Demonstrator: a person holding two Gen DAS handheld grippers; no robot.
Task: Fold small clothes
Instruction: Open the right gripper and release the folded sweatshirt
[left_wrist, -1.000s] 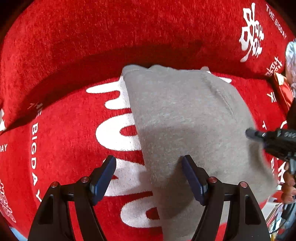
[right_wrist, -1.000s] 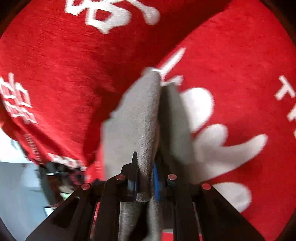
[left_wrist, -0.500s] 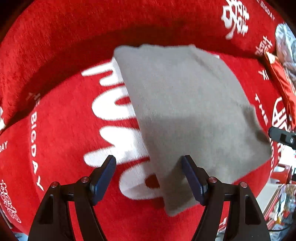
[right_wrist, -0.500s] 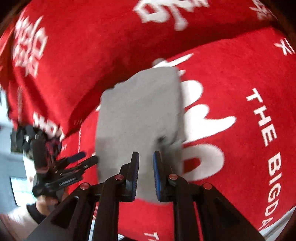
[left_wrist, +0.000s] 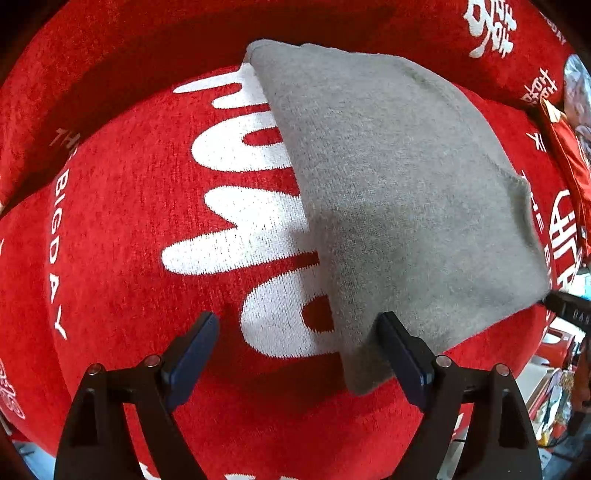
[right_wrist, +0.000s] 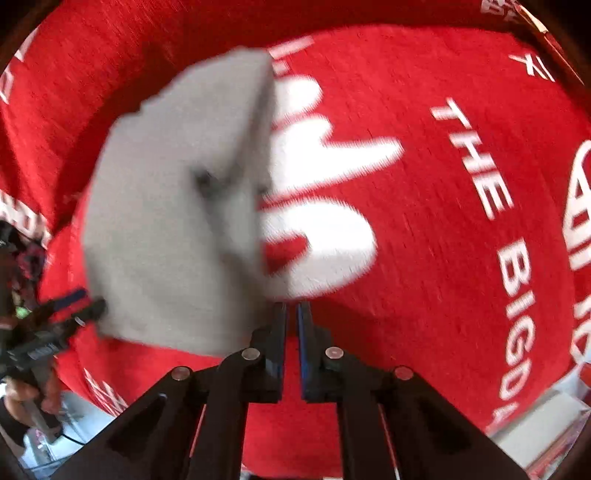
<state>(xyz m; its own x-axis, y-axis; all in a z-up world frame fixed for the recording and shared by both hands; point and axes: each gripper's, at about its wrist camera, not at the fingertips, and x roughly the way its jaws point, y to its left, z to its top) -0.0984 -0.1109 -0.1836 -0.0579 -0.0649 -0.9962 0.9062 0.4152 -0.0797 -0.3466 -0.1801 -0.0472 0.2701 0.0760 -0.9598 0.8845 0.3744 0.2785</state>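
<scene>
A grey knitted garment (left_wrist: 399, 192) lies folded flat on a red blanket (left_wrist: 122, 229) with big white lettering. My left gripper (left_wrist: 297, 334) hangs over its near left corner. Its jaws are opening, and the corner lies just inside the right finger without being pressed. In the right wrist view the same grey garment (right_wrist: 173, 206) is blurred, up and to the left of my right gripper (right_wrist: 291, 308). That gripper is shut with nothing between its pads, over the red blanket (right_wrist: 443, 258). The left gripper (right_wrist: 70, 314), held by a hand, shows at the garment's left edge.
A raised fold of the blanket (left_wrist: 147, 55) runs behind the garment. A red packet (left_wrist: 565, 162) and something silvery (left_wrist: 576, 85) lie at the far right. The blanket ends near the bottom right, where clutter (left_wrist: 554, 406) shows below. The right gripper's tip (left_wrist: 569, 306) pokes in from the right.
The right gripper let go of the grey garment, closed and slid right off it. The garment dropped flat. The left gripper's jaws widened and it shifted toward the garment's near corner.
</scene>
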